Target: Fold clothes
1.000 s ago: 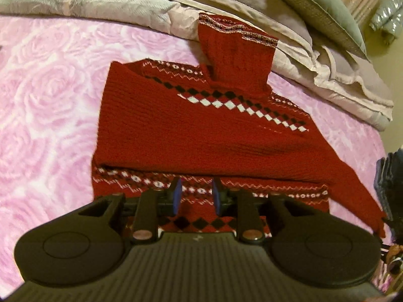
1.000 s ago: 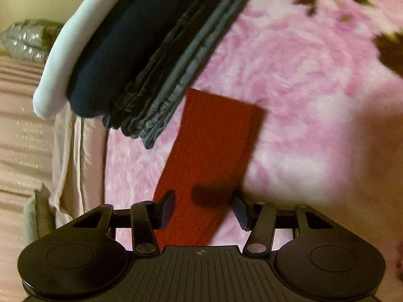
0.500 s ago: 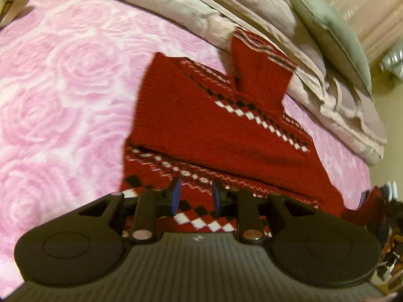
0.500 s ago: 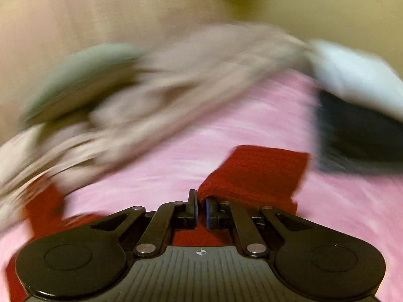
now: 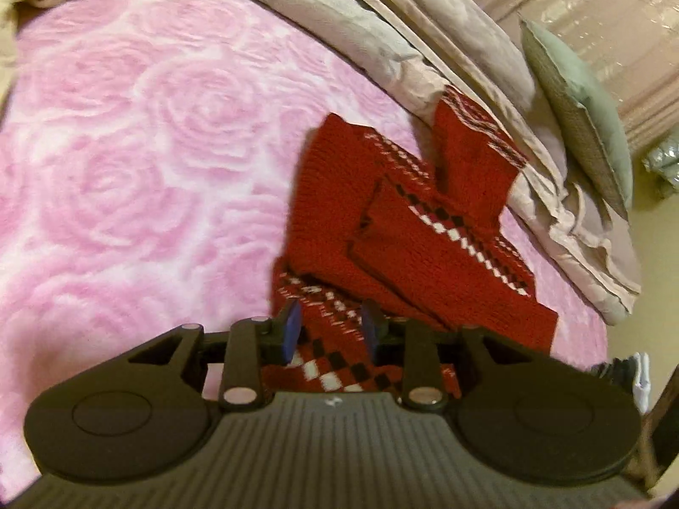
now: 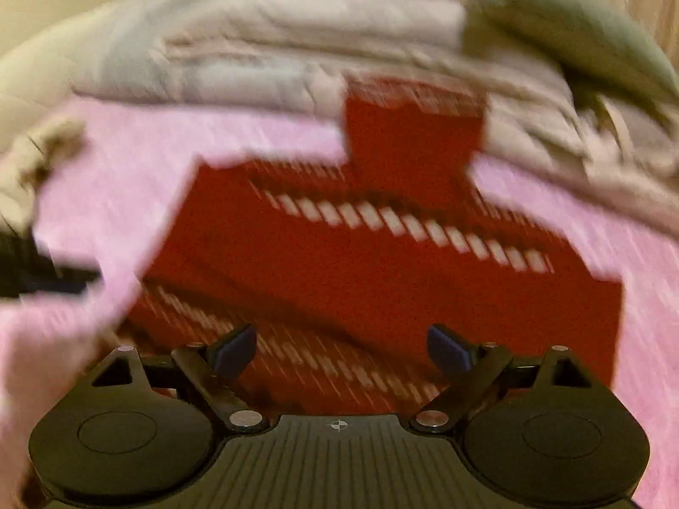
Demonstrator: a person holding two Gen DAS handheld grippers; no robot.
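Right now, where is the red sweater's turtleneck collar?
In the left wrist view, the collar lies right of centre, its striped end up against the folded grey-beige quilt, with the green pillow just beyond to the right.

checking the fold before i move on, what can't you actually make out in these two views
- Red sweater hem, left wrist view: hidden under the left claw body.
- Sweater knit pattern, right wrist view: smeared by motion blur behind the opening, empty right claw.
- Dark stack, left wrist view: cut off at the right edge.

Black ribbed left gripper [image 5: 329, 333] and right gripper [image 6: 341, 350], blue-padded fingers [image 5: 292, 331], silver pivot screws, round side discs.
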